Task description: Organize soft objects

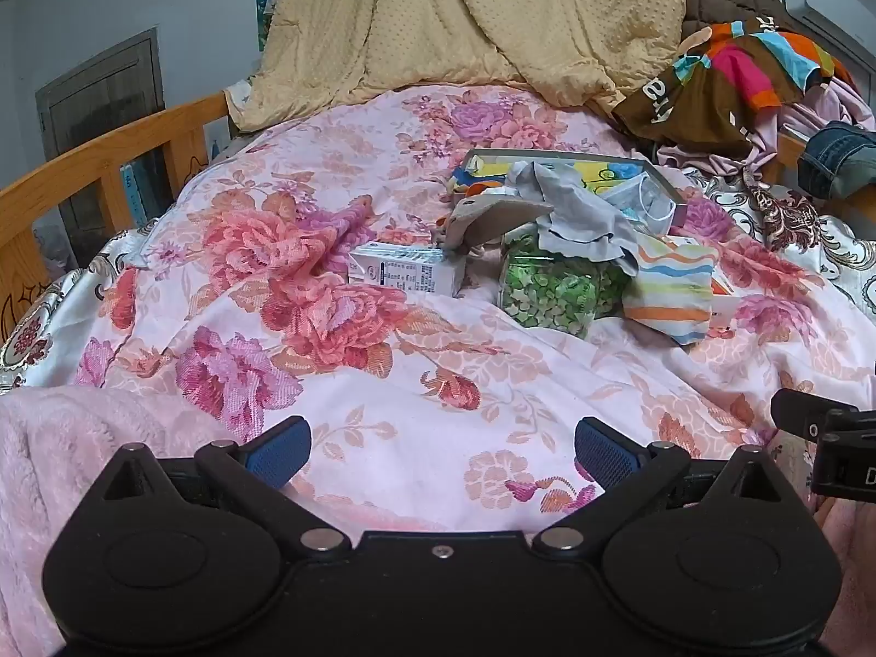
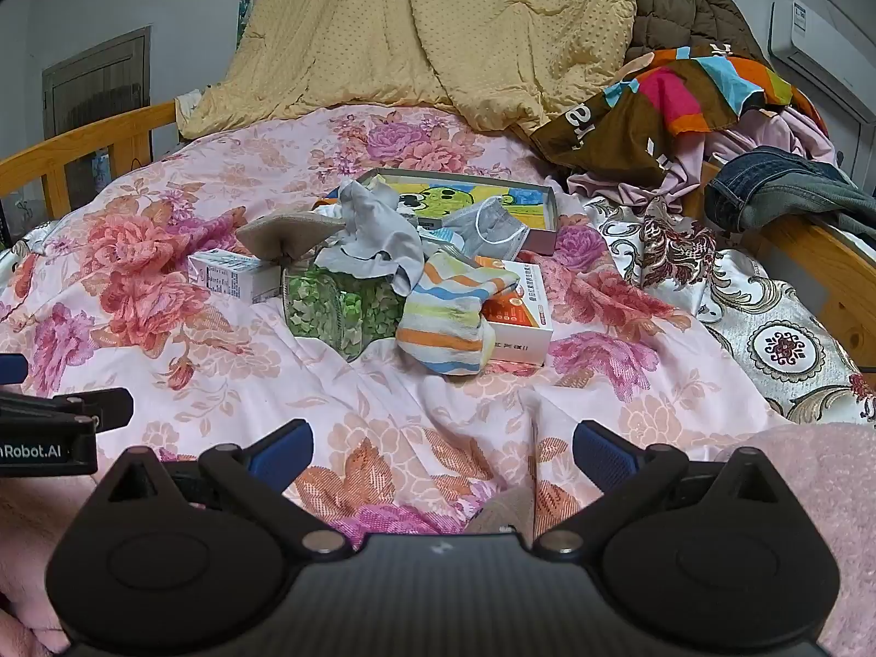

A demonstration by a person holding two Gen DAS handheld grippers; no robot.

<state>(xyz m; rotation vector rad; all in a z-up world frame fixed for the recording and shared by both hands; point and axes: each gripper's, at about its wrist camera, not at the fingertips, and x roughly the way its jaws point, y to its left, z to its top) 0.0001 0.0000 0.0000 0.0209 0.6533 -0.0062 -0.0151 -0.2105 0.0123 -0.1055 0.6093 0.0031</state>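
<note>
Your left gripper (image 1: 442, 451) hangs over the floral bedspread (image 1: 383, 383) with its blue pads spread wide and nothing between them; your right gripper (image 2: 442, 451) is the same, wide apart and empty, just beside it. Both tilt down toward the bed.

Well ahead of you, mid-bed, sits the clutter: a striped sock (image 2: 449, 317) draped over an orange-and-white box (image 2: 525, 317), a grey cloth (image 2: 378, 235) crumpled on top of a clear jar of green pieces (image 2: 339, 312), and a face mask (image 2: 493, 230) lying on the edge of a shallow tray (image 2: 550, 208) (cartoon print inside). Left of the jar rests a small white carton (image 2: 230, 276), with a beige insole (image 2: 284, 238) leaning above it.
</note>
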